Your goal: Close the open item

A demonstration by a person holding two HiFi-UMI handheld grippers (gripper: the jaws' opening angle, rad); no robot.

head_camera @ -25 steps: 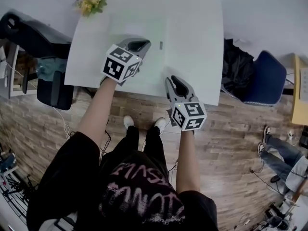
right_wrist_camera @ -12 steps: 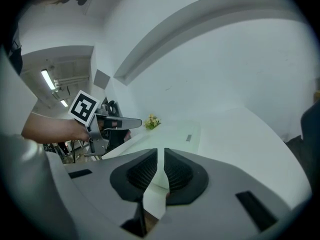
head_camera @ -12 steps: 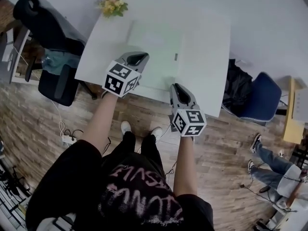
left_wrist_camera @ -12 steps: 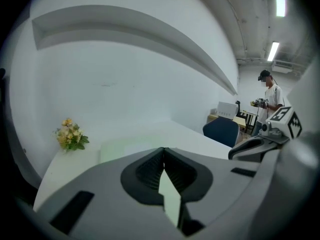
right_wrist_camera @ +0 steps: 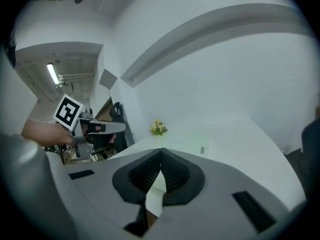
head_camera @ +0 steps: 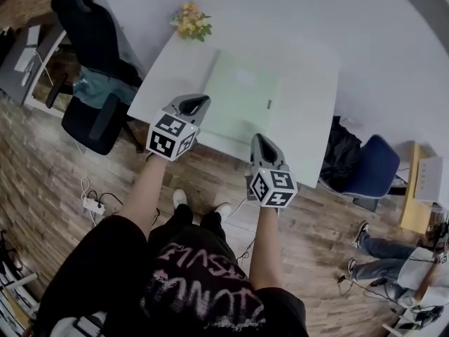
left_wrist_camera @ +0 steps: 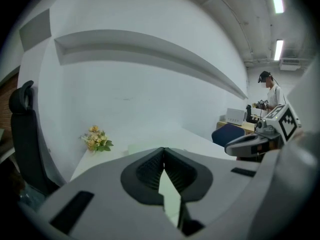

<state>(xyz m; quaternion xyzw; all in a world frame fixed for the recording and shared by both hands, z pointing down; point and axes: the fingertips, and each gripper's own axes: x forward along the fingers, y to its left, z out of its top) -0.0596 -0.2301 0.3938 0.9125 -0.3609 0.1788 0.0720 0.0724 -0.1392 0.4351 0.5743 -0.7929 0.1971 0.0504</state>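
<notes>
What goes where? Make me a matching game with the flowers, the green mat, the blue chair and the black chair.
Things:
1. flowers
2. green mat
3. blue chair
4. black chair

Places, as seen in the head view:
A. right of the table
B. far left corner of the table
C. left of the table
D. middle of the table

Pairs: 1-B, 2-D, 3-A, 4-C
</notes>
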